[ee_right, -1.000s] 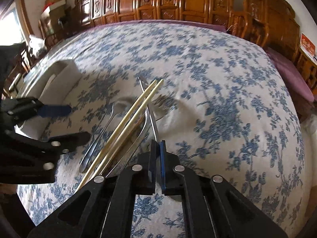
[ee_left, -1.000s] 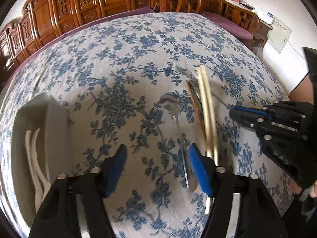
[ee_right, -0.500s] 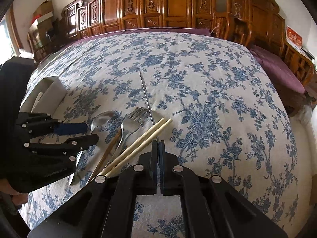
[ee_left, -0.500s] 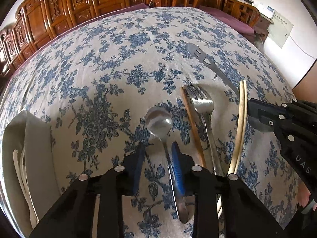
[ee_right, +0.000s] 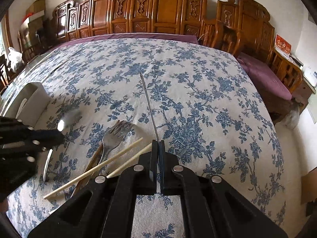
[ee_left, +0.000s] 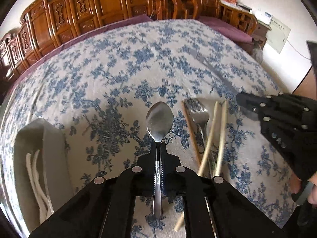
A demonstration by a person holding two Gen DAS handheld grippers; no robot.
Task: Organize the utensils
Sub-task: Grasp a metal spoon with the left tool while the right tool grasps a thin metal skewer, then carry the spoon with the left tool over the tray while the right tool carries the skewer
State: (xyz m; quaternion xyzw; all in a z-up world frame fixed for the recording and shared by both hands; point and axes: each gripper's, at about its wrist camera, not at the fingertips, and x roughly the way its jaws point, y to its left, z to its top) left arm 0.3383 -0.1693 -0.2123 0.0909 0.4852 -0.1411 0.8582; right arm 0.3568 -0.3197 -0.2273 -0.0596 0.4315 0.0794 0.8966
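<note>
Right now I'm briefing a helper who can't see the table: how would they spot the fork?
On the blue-flowered tablecloth, look to the small heap of utensils beside the white organizer tray. The fork lies there among two pale chopsticks and a brown stick. It alone is shiny metal with tines.

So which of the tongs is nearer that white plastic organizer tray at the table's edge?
Left. The left tongs, shut on a steel spoon, sit just beside the white plastic organizer tray. The right tongs, gripping a thin metal utensil, are farther away, beyond the scattered cutlery.
</note>
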